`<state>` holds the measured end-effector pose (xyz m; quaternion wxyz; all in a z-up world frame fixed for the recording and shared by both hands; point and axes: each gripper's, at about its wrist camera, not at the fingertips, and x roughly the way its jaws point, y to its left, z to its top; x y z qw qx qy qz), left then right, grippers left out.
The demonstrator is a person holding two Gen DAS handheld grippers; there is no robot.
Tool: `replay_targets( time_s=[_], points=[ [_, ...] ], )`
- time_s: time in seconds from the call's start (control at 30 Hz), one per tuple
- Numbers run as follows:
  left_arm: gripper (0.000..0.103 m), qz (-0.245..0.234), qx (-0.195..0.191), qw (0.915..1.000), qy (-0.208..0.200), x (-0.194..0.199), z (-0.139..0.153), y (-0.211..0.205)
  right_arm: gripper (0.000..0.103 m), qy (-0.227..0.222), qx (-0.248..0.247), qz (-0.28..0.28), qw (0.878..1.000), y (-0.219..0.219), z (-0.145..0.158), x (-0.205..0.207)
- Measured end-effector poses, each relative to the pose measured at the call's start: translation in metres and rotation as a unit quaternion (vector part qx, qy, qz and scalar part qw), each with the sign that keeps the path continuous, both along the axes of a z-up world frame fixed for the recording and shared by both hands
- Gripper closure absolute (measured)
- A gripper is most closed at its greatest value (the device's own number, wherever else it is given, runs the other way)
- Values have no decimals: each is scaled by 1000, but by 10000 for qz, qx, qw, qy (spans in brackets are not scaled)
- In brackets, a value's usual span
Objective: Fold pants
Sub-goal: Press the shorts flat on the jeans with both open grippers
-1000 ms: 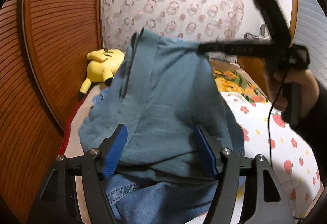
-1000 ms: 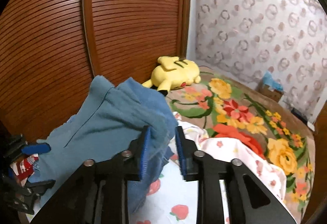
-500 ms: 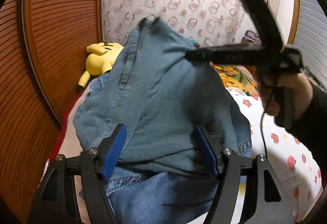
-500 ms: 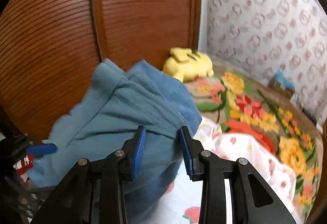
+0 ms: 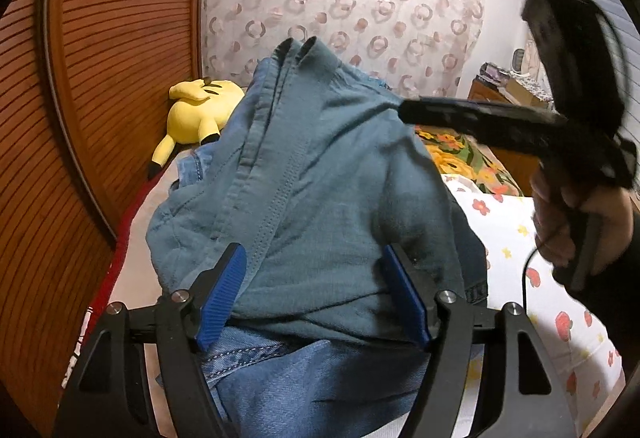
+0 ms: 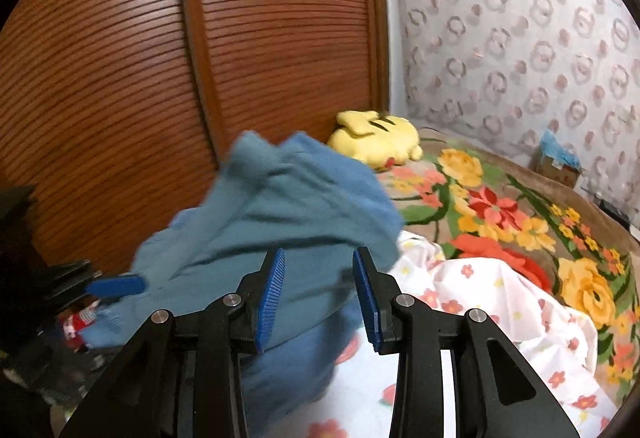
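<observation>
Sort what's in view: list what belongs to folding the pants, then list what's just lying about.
For the job: pants; left gripper, a fold of the pants between its fingers; right gripper, at the pants.

Lying about: yellow plush toy; floral blanket; white flowered sheet; cardboard box.

My right tool [image 6: 318, 288] has its blue pads apart, with the bunched blue pants [image 6: 276, 222] lying between and beyond them; I can't tell whether the pads press the cloth. A yellow plush toy [image 6: 376, 140] lies on the bed [image 6: 520, 238] against the wooden slatted doors [image 6: 200, 58].
</observation>
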<state>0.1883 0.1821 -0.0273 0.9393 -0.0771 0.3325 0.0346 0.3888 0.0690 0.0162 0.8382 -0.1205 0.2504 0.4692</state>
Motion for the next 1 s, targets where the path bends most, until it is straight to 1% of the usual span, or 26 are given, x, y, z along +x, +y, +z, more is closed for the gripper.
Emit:
replay_targets(
  time_s=[0.1, 0.2, 0.3, 0.33, 0.37, 0.43, 0.47, 0.57, 0.83, 1.0],
  points=[
    [31, -10, 71, 10000, 13, 0, 1, -1, 66, 76, -56, 240, 9997, -1, -9, -16],
    [31, -5, 75, 10000, 23, 1, 0, 1, 66, 93, -262, 245, 9993, -2, -24, -17],
    [31, -47, 42, 10000, 51, 1, 0, 0, 66, 140, -342, 154, 9992, -5, -31, -15],
    [29, -58, 41, 10000, 62, 1, -1, 0, 65, 150, -360, 122, 9992, -6, -33, -15],
    [22, -55, 55, 10000, 62, 1, -1, -1, 64, 178, -368, 88, 9991, -4, -31, -14],
    [22, -28, 94, 9999, 108, 1, -4, -1, 64, 220, -336, 6, 9992, -7, -30, -16],
    [21, -20, 80, 9999, 119, 1, -5, -1, 63, 244, -325, -11, 9992, -1, -25, -18],
    [18, 27, 25, 9999, 133, 1, -6, 2, 63, 322, -272, -50, 9991, 0, -21, -21],
    [18, 35, 48, 9999, 160, -2, -3, -1, 60, 461, -176, -179, 9986, -18, -19, -35],
    [18, 58, 99, 9998, 173, -10, 2, -7, 59, 426, -171, -335, 9984, -31, -15, -48]
  ],
)
